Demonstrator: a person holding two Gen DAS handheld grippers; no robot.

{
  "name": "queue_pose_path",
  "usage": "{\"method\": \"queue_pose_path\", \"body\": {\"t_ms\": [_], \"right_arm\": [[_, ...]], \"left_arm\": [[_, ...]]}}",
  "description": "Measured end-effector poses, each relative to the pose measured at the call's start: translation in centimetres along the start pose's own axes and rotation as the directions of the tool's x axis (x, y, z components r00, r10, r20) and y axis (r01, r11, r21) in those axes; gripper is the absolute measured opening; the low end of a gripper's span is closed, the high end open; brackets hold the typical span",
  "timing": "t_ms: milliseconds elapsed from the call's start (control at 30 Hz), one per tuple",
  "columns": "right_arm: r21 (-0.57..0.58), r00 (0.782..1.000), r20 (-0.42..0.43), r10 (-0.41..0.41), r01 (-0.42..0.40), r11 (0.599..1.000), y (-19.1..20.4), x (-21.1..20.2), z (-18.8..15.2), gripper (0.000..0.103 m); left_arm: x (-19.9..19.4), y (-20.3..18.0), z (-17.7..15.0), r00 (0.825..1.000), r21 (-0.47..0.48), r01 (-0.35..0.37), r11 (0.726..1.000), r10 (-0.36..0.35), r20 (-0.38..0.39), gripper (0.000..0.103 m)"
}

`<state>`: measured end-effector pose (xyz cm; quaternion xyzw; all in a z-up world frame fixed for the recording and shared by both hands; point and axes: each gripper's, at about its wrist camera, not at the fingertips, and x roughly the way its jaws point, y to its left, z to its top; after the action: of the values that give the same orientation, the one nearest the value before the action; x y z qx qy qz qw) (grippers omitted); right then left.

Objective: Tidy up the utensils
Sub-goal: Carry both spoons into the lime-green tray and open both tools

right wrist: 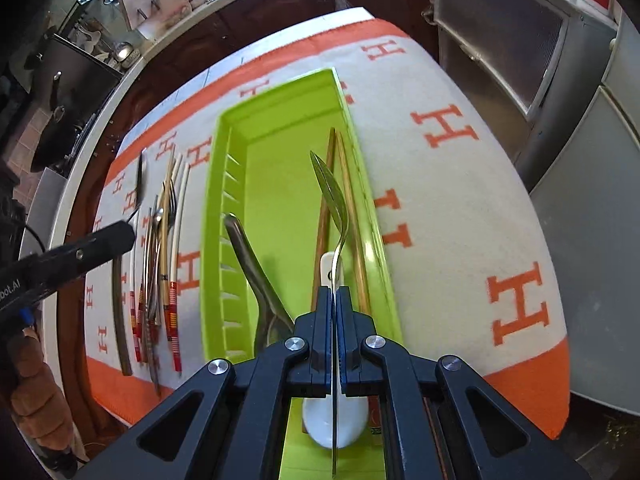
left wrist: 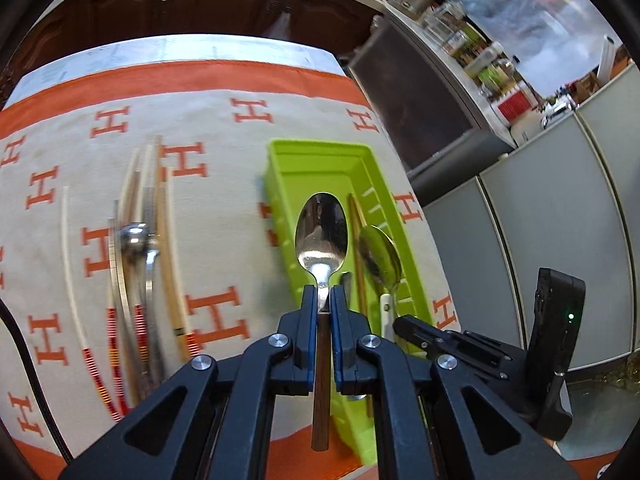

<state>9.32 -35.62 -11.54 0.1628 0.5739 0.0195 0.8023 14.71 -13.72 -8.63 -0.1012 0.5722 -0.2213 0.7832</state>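
Observation:
My left gripper (left wrist: pixel 321 292) is shut on a metal spoon with a brown handle (left wrist: pixel 321 232), bowl pointing away, held over the near left part of the lime-green tray (left wrist: pixel 280 176). My right gripper (right wrist: pixel 333 292) is shut on a thin metal spoon (right wrist: pixel 332 200) seen edge-on, above the tray's (right wrist: pixel 212 208) right half. In the tray lie wooden chopsticks (right wrist: pixel 324 208), a metal spoon (right wrist: pixel 248 256) and a white ceramic spoon (right wrist: pixel 334 416). On the cloth to the tray's left lies a pile of chopsticks, forks and a spoon (left wrist: pixel 136 236).
An orange-and-cream cloth with H letters (right wrist: pixel 452 208) covers the table. My right gripper (left wrist: pixel 400 326) appears at the tray's right edge in the left wrist view. A hand (right wrist: pixel 32 400) holds the left gripper (right wrist: pixel 130 226). Dark cabinets and a cluttered counter (left wrist: pixel 472 40) stand beyond the table.

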Motion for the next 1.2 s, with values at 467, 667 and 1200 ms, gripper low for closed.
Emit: {"method": "queue_pose_path", "body": {"t_ms": [467,667,1200], "right_arm": [[-0.026,0.978,0.206,-0.033,0.039,0.999,0.7,-7.0,-0.1,0.003],[-0.039,0.97,0.235,-0.063,0.074,0.996,1.2,-8.6,-0.4,0.004],[-0.169,0.982,0.188,0.008,0.024,0.985,6.8,-7.7,-2.1,0.004]], "left_arm": [[6.6,-3.1,0.7,0.996,0.048,-0.084,0.995,0.086,-0.039,0.005],[4.5,-3.8,-0.3,0.995,0.114,-0.097,0.989,0.098,-0.003,0.022],[-6.7,4.4,-5.8,0.915,0.066,-0.377,0.924,0.36,0.185,0.062]]}}
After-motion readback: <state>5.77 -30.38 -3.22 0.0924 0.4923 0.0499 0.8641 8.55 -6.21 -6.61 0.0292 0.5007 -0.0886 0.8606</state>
